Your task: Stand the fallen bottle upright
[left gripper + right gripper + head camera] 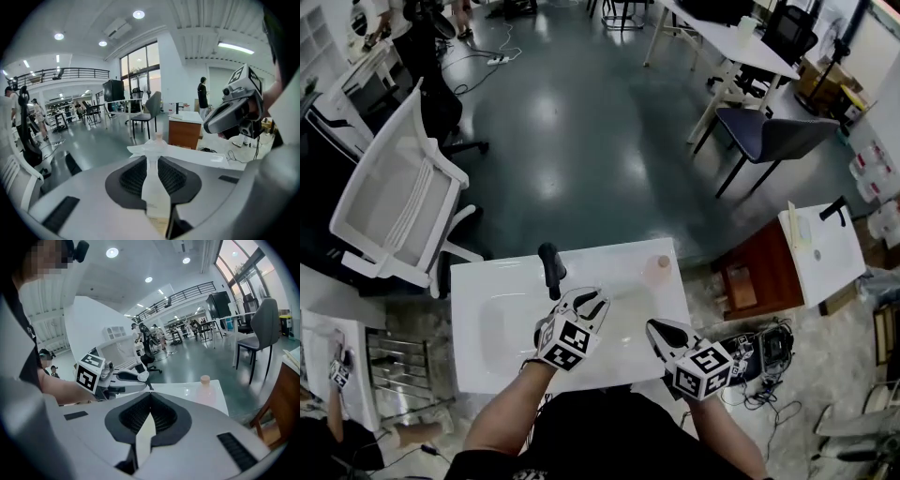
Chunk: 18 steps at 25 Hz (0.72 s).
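Bottle (657, 270) is standing upright, peach cap on top, near the upper right corner of the white tabletop (487, 281). Nothing is touching it.

Left tongs (592, 302): held over the middle of the tabletop, to the lower left of the bottle and clear of it. In the left gripper view the jaws sit a narrow gap apart with nothing between them. Only the tabletop shows through the gap, and the bottle is visible beyond the tips, centre frame.

Right tongs (659, 328): at the lower right of the tabletop, below the bottle and also clear of it. In the right gripper view the jaw tips meet, so they are closed and empty. The bottle sits right of centre in that view, at the far edge of the tabletop.

A black object (551, 267) is at the tabletop's upper edge, just above the left tongs; I can't tell what it is.

Surroundings: white office chair (394, 206) upper left, grey chair (778, 136) upper right, wooden cabinet (759, 267) to the right of the tabletop.
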Motion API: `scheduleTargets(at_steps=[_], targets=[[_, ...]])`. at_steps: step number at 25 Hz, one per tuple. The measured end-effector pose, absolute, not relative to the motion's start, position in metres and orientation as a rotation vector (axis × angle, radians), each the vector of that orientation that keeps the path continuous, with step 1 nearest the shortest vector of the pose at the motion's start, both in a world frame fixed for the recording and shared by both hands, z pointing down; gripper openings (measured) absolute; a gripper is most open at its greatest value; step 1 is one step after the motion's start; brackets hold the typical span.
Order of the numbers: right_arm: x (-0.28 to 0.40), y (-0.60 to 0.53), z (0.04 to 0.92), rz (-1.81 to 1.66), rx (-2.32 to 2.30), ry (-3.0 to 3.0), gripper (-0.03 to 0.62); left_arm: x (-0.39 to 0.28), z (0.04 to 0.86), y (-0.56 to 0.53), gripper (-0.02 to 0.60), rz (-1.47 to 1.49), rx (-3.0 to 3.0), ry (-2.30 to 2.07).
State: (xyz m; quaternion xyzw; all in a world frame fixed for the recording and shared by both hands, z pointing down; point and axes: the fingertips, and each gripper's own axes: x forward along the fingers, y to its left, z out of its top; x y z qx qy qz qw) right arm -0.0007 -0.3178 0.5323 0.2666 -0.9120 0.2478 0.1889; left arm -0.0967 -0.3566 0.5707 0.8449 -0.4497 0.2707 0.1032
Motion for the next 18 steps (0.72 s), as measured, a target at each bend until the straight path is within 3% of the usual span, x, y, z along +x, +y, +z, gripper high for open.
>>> scheduleTargets(at_steps=[18], targets=[[-0.046, -0.298, 0.534, 0.657, 0.658, -2.546, 0.014, -0.158, 0.563, -0.318, 0.109, 0.640, 2.403, -1.568]])
